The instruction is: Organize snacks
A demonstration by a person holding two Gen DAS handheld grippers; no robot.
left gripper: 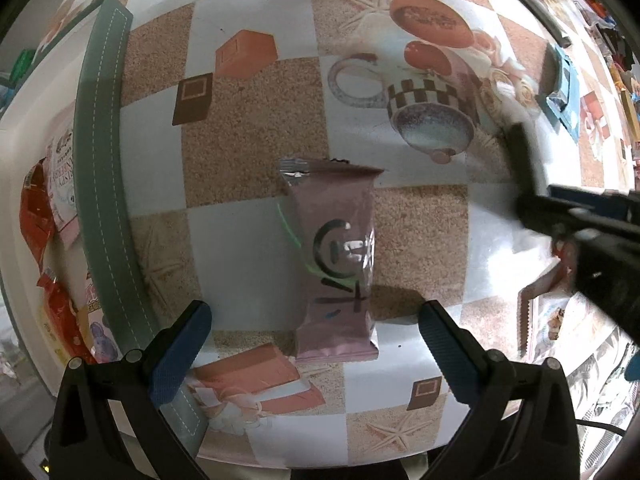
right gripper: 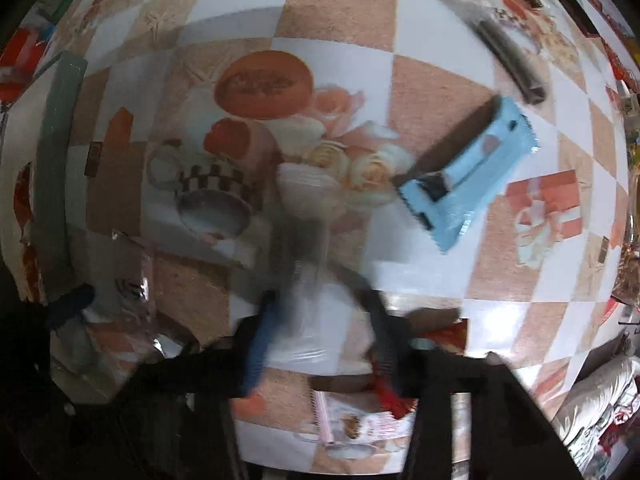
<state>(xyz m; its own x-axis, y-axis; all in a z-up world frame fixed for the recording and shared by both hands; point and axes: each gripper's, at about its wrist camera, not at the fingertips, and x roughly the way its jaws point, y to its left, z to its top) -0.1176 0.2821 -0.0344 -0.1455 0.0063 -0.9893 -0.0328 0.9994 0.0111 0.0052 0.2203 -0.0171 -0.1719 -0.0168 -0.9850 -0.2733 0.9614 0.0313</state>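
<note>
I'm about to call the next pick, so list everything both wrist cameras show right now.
mauve packet: one, dusty pink, flat on the table between the left fingers, untouched
blue packet: one, light blue, flat on the table, far right
cookie-print packet: one, pale pink, near table edge, right
dark bar: one, brown, beyond the blue packet, blurred
bin: one, white with green rim, left of the table
binned snacks: red and pink, count unclear, inside the bin
table: one, beige-and-white checked cloth
left gripper: black with blue pads, open
right gripper: blurred, jaws narrow, grip unclear
</note>
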